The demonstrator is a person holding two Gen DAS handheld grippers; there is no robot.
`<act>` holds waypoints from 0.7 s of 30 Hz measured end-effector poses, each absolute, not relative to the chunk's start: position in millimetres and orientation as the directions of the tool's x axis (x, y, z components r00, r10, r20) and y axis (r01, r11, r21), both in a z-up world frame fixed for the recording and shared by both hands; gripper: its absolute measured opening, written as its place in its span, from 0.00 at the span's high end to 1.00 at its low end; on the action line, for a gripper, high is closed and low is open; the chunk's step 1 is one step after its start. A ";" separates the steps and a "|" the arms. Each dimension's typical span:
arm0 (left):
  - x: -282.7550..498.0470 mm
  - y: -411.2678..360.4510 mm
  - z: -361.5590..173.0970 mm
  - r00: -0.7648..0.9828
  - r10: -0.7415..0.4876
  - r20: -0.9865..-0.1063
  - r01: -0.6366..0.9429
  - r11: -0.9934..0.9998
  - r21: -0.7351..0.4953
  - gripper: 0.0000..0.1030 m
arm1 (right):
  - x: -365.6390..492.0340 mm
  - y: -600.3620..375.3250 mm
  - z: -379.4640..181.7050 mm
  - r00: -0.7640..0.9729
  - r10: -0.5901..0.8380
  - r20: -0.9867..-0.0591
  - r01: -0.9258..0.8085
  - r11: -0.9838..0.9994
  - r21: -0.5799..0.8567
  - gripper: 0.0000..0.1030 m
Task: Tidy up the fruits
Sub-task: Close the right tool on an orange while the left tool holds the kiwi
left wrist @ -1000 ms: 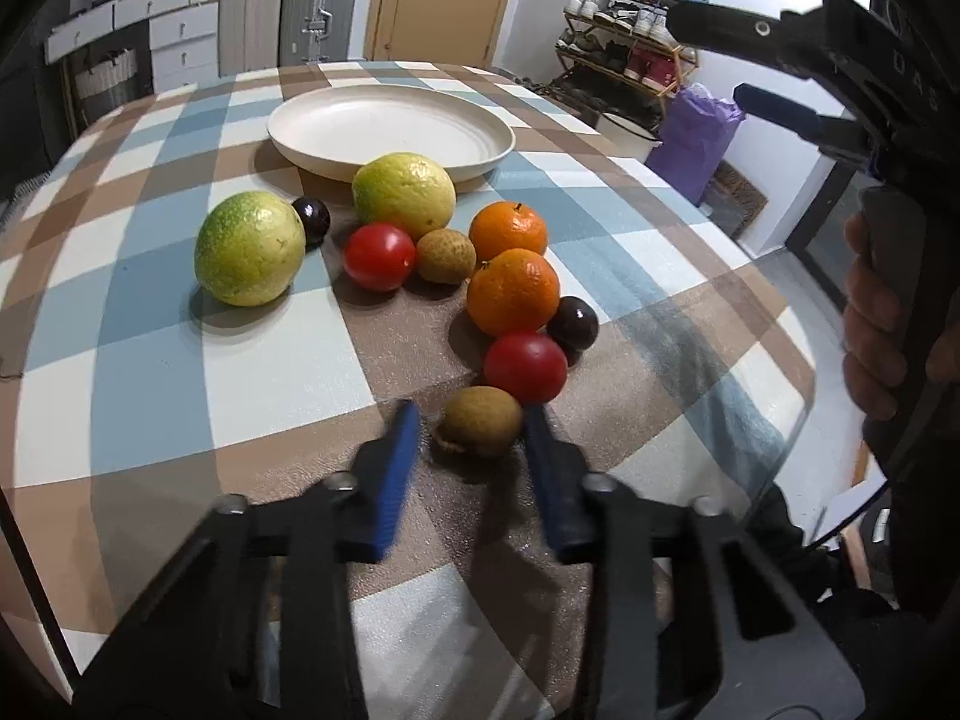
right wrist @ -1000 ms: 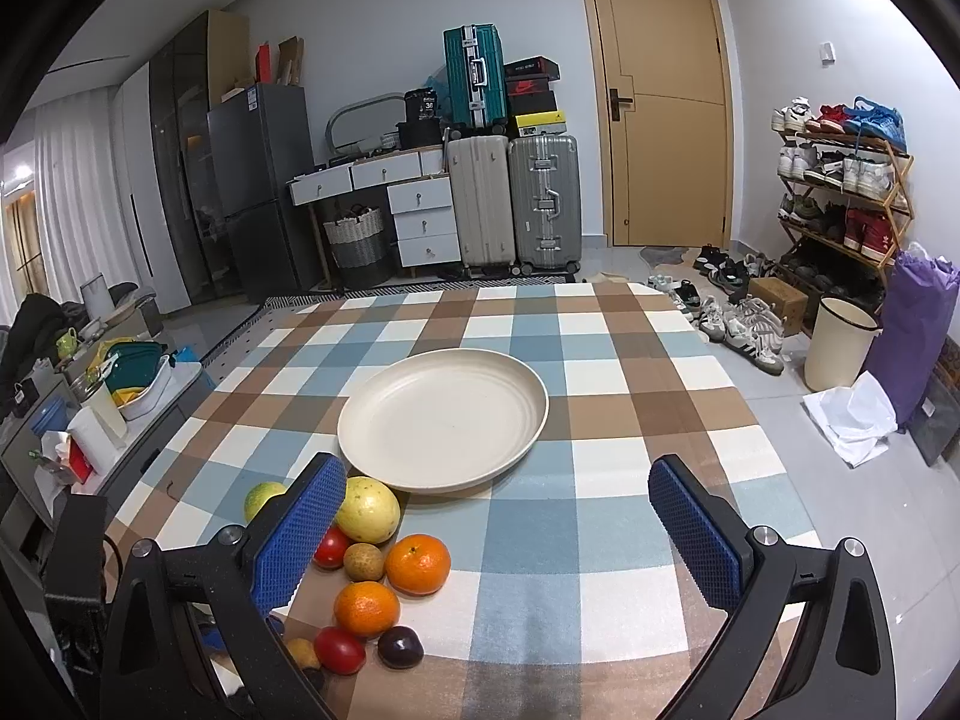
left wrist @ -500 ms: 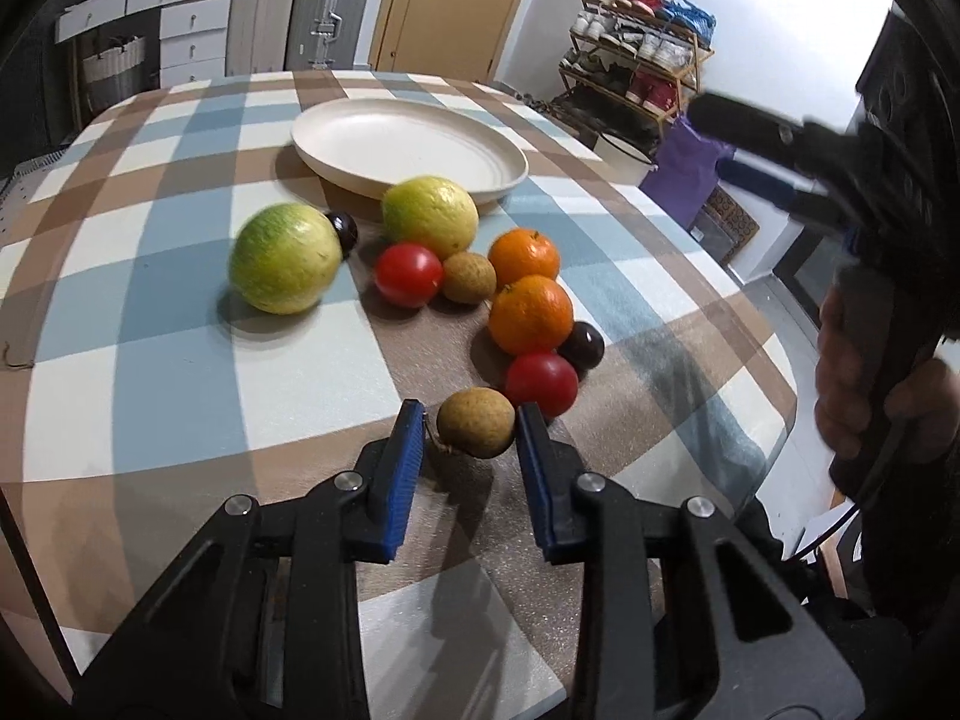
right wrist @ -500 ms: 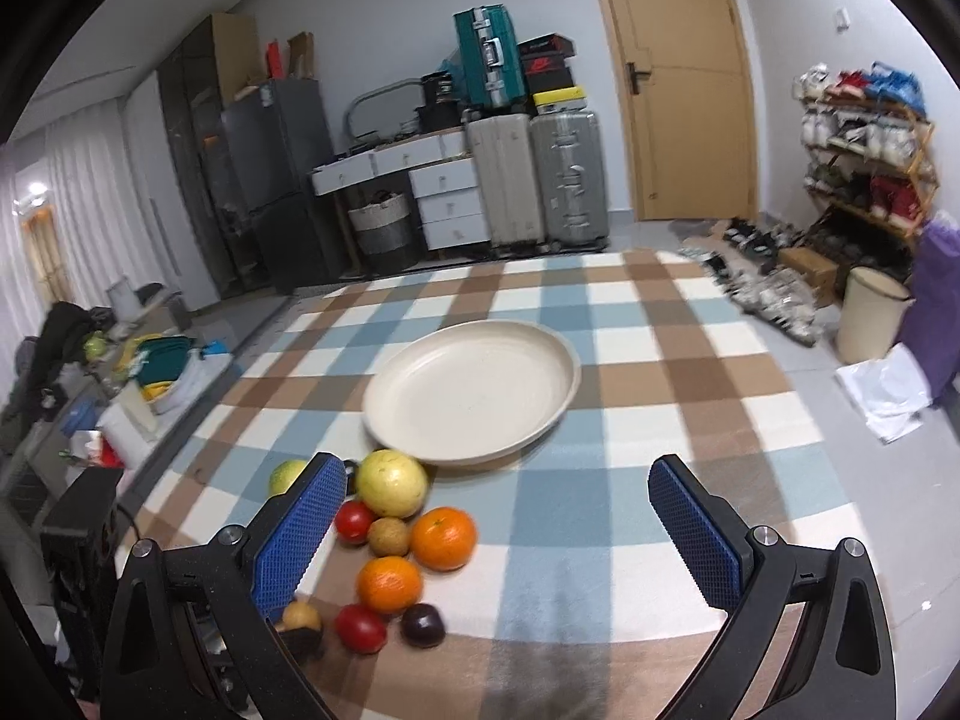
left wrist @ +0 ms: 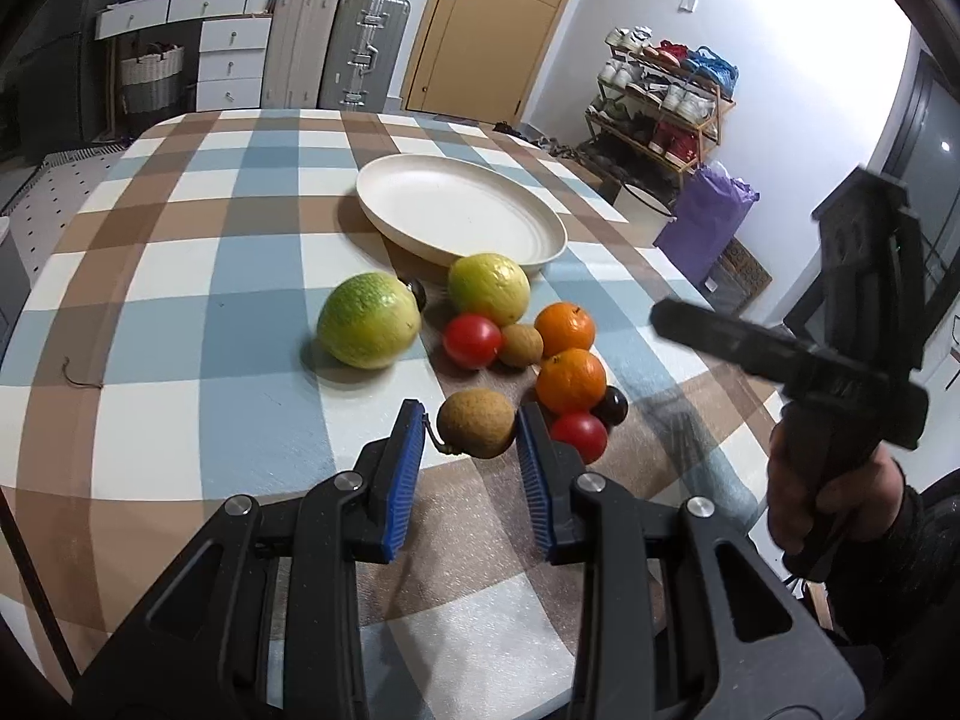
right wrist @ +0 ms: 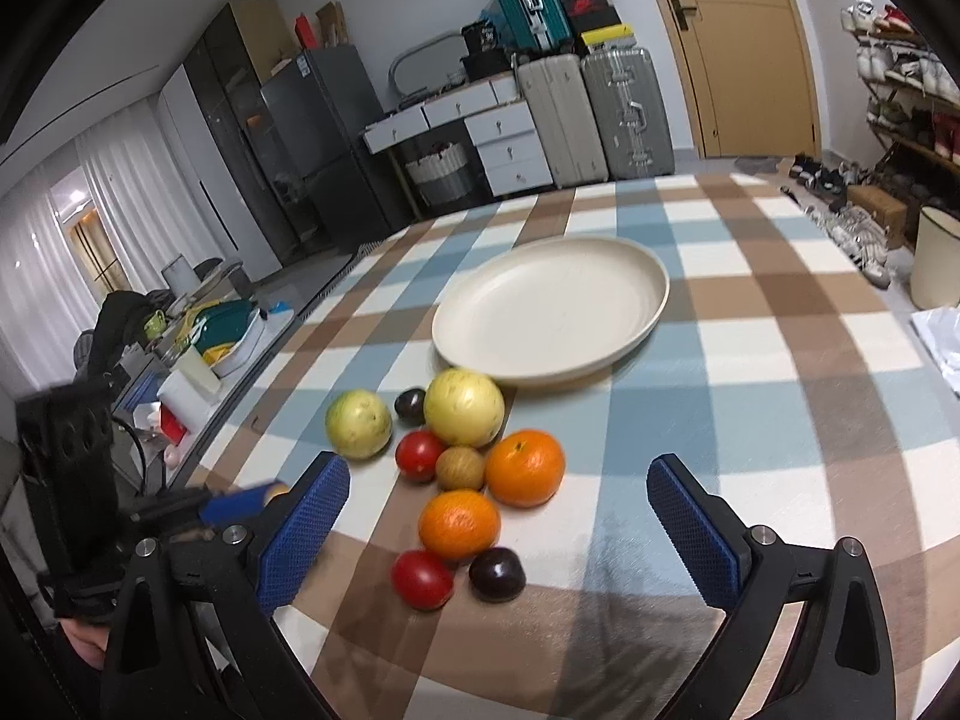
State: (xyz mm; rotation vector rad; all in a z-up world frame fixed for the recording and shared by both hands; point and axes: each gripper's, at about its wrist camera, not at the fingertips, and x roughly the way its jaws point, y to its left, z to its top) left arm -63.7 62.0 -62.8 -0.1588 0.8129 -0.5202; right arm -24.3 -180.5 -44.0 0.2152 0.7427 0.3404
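Note:
My left gripper is shut on a brown kiwi-like fruit and holds it above the checked tablecloth. On the cloth lie a green guava, a yellow guava, two tomatoes, a second brown fruit, two oranges and dark plums. An empty cream plate sits beyond them. My right gripper is open and empty, above the near fruits; the plate lies further off.
The round table's edge is close on the right. The right gripper's handle and hand hang beside it. Suitcases, drawers and a shoe rack stand around the room.
My left gripper has closed on the brown fruit and lifted it off the cloth. My right gripper has tilted down and moved closer to the fruits, staying open.

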 end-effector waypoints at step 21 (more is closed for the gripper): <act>-57.2 59.8 -67.7 0.555 -0.510 -0.657 0.367 0.859 -0.357 0.72 | -2.0 -156.5 -90.9 0.546 0.441 -0.713 -0.233 0.897 0.376 0.34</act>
